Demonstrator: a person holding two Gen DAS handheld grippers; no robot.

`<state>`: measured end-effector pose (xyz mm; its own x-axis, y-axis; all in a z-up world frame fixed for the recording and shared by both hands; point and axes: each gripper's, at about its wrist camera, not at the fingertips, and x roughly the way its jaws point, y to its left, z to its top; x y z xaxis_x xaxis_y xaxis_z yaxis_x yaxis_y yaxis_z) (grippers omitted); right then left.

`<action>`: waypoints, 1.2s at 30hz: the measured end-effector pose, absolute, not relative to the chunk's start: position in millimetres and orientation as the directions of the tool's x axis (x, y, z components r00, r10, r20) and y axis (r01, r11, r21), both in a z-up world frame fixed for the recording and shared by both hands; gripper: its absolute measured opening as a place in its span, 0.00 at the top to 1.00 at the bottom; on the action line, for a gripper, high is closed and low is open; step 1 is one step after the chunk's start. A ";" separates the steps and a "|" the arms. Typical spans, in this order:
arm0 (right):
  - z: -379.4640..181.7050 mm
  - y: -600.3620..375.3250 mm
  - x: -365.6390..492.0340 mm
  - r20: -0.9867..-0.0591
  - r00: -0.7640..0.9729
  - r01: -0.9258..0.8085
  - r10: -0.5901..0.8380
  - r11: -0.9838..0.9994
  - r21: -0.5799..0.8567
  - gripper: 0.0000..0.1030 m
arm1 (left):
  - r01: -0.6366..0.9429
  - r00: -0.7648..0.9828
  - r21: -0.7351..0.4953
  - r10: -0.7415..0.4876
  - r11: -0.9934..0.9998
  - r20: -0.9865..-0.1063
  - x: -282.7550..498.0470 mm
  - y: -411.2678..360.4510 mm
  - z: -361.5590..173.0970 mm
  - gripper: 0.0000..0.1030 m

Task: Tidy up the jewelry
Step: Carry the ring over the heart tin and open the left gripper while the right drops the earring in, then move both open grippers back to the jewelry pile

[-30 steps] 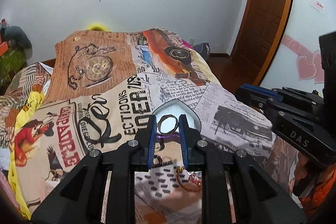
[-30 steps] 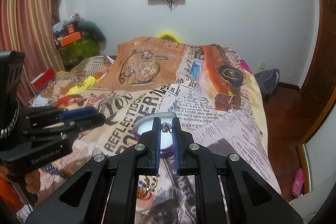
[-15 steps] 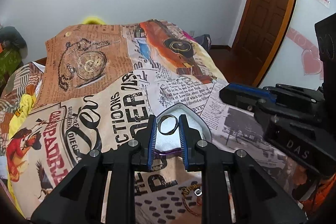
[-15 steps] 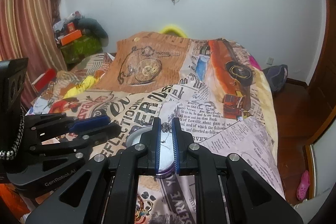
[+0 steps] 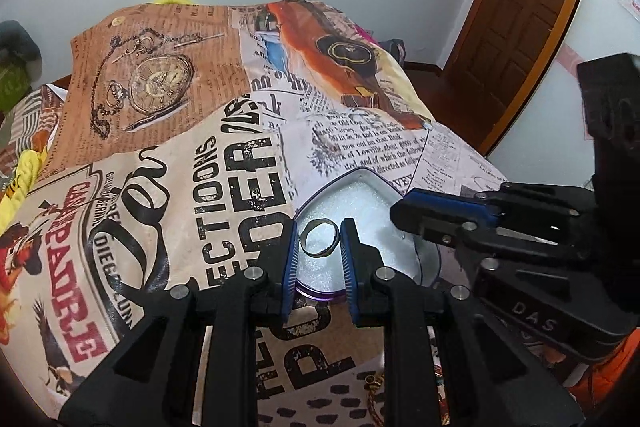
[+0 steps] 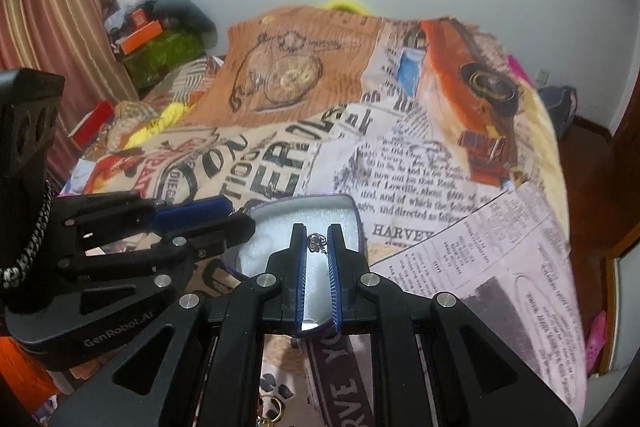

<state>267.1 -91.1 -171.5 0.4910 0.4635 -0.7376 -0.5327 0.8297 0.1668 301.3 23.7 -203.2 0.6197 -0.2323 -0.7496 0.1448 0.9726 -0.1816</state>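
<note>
- Left gripper (image 5: 319, 235) sits low over the bed, its blue-padded fingers (image 5: 289, 259) pinching a plain metal ring (image 5: 319, 237) from both sides.
- That ring is held upright between the pads, right above the open heart-shaped tin (image 5: 424, 267) with its white padded lining.
- The tin has a purple rim and lies on the printed bedspread (image 5: 224, 179), just ahead of both tools.
- Over on the right wrist view, the right gripper (image 6: 317, 241) is narrowed down on a small ornate pendant (image 6: 317, 242), clamped at the very fingertips.
- A thin chain seems to trail down from that pendant between the pads; it is too fine to be sure.
- The pendant hangs over the same tin (image 6: 352, 205), above the white lining.
- Both tools crowd in together: the right gripper (image 5: 448, 215) comes in from the right side of the left view, tips over the tin's edge.
- Likewise the left gripper (image 6: 224, 217) reaches in from the left of the right view, its tips at the tin's near-left rim.
- More gold-toned jewelry (image 5: 376, 387) lies on the bedspread near the bottom edge, partly hidden behind the left tool's frame.
- A gold piece (image 6: 272, 407) also shows low in the right view, between the frame bars.
- Behind it all, a wooden door (image 5: 516, 7) stands at the right wall.
</note>
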 end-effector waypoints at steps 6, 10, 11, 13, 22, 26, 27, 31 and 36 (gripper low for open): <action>-182.8 -90.2 273.0 -0.766 0.459 -0.533 0.450 0.829 0.168 0.91 | 0.154 0.610 -0.169 -0.228 0.974 -0.759 303.5 20.8 -207.5 0.81; -183.0 -89.9 271.4 -0.767 0.460 -0.540 0.446 0.827 0.157 0.91 | 0.153 0.608 -0.162 -0.222 0.975 -0.762 303.7 21.3 -207.6 0.81; -182.7 -89.9 270.9 -0.767 0.463 -0.541 0.445 0.827 0.153 0.91 | 0.154 0.610 -0.157 -0.219 0.975 -0.762 303.4 21.3 -206.9 0.81; -182.9 -88.7 271.7 -0.768 0.474 -0.540 0.431 0.831 0.133 0.91 | 0.158 0.610 -0.149 -0.216 0.976 -0.762 303.1 21.4 -205.6 0.81; -181.1 -89.1 270.8 -0.780 0.464 -0.542 0.420 0.831 0.125 0.89 | 0.136 0.596 -0.154 -0.205 0.979 -0.777 304.4 27.1 -203.7 0.77; -176.0 -89.9 268.2 -0.778 0.480 -0.533 0.405 0.839 0.109 0.69 | 0.126 0.594 -0.162 -0.205 0.979 -0.778 302.7 28.5 -200.8 0.75; -174.0 -90.4 266.5 -0.774 0.490 -0.529 0.401 0.843 0.101 0.67 | 0.126 0.596 -0.160 -0.204 0.979 -0.777 301.8 28.5 -199.0 0.75; -163.8 -93.3 259.3 -0.759 0.512 -0.527 0.402 0.845 0.092 0.66 | 0.131 0.610 -0.146 -0.196 0.981 -0.768 293.7 27.6 -188.7 0.75; -151.7 -95.7 249.7 -0.746 0.535 -0.528 0.397 0.846 0.072 0.66 | 0.133 0.629 -0.137 -0.191 0.982 -0.754 279.8 29.0 -173.3 0.69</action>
